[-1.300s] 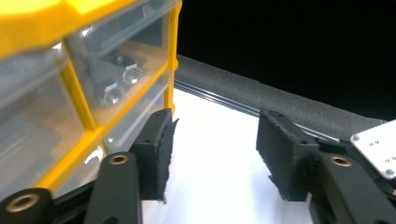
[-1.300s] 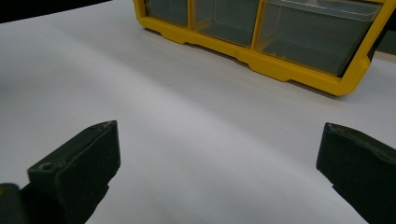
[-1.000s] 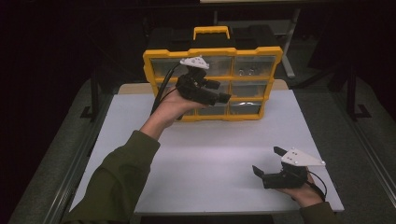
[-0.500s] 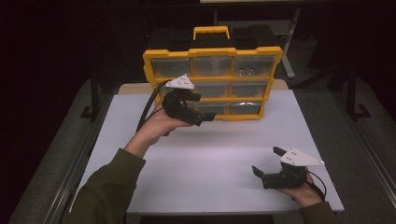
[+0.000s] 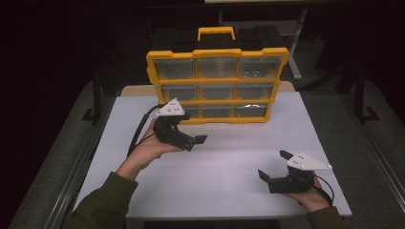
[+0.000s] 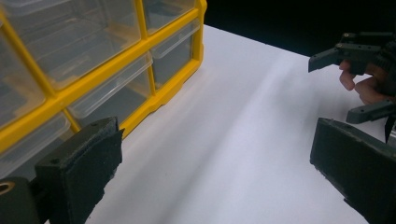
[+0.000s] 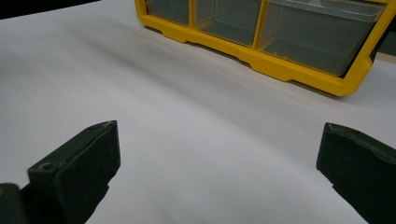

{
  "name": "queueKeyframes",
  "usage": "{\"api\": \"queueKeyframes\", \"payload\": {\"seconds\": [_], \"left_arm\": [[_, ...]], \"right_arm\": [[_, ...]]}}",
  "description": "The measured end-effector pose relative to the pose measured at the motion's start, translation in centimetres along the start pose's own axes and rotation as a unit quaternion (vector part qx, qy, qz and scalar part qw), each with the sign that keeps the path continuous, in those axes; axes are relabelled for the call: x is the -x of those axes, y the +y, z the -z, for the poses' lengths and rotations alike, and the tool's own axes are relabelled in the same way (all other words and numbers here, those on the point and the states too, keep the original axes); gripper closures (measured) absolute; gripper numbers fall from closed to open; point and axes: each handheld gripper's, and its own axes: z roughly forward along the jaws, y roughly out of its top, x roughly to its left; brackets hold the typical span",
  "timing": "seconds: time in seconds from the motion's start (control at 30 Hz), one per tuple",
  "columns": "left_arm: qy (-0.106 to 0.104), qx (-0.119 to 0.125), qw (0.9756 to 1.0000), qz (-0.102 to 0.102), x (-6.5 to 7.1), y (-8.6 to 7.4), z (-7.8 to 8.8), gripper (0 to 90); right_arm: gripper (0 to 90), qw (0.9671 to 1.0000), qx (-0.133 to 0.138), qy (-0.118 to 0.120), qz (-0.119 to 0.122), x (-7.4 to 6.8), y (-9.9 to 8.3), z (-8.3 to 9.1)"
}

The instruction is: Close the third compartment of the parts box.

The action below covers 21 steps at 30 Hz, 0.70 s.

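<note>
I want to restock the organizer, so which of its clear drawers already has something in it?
The top-right drawer of the yellow organizer: small pale items show through its front, while the other drawers look empty.

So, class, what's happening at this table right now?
A person holds a gripper in each hand over a white table. A yellow drawer organizer stands upright at the far edge, all drawers shut. The left gripper sits in front of its bottom-left drawer, its jaws just opened, nothing between them. The right gripper rests near the front right, open and empty. Nothing is being held.
</note>
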Motion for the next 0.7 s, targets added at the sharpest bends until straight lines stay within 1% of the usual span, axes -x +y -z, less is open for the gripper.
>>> {"api": "queueKeyframes", "payload": {"seconds": [0.1,0.13,0.17,0.2,0.23,0.27,0.3,0.47,0.5,0.53,0.57,0.7], "left_arm": [[0.002,-0.001,1.0000,0.006,0.1,-1.3,0.3,0.6],[0.002,-0.001,1.0000,0.006,0.1,-1.3,0.3,0.6],[0.005,0.002,0.9999,0.009,0.2,-2.3,0.6,0.6],[0.009,0.002,0.9999,0.007,0.2,-2.8,0.8,0.6],[0.009,0.002,0.9999,0.007,0.2,-2.8,0.8,0.5],[0.014,0.003,0.9999,0.006,0.2,-3.6,1.1,0.0],[0.014,0.004,0.9999,0.008,0.2,-4.0,1.3,0.0],[0.017,0.017,0.9996,0.015,0.4,-5.9,2.5,0.0],[0.018,0.020,0.9995,0.019,0.4,-6.2,2.8,0.0],[0.018,0.020,0.9995,0.019,0.4,-6.2,2.8,0.0],[0.021,0.026,0.9992,0.021,0.4,-6.8,3.4,0.0],[0.026,0.037,0.9987,0.024,0.5,-8.1,4.3,0.0]], "right_arm": [[0.0,1.0000,0.000,0.000,0.001,0.0,0.0,-0.1],[0.0,1.0000,0.000,0.000,0.001,0.0,0.0,-0.1],[0.0,1.0000,0.000,-0.001,0.000,0.0,0.0,0.0],[0.0,1.0000,0.001,-0.001,-0.001,0.0,0.0,0.0],[0.0,1.0000,0.001,-0.001,-0.001,0.0,0.0,0.0],[0.0,1.0000,0.002,-0.001,-0.001,0.0,0.0,0.0],[0.0,1.0000,0.002,-0.001,-0.002,0.0,0.0,0.0],[0.0,1.0000,0.003,0.000,-0.002,0.0,0.0,0.0],[0.0,1.0000,0.004,0.000,-0.002,0.0,0.0,0.0],[0.0,1.0000,0.004,0.000,-0.002,0.0,0.0,0.0],[0.0,1.0000,0.004,0.000,-0.003,0.0,0.0,0.0],[0.0,1.0000,0.004,0.000,0.000,0.0,0.0,-0.1]]}}
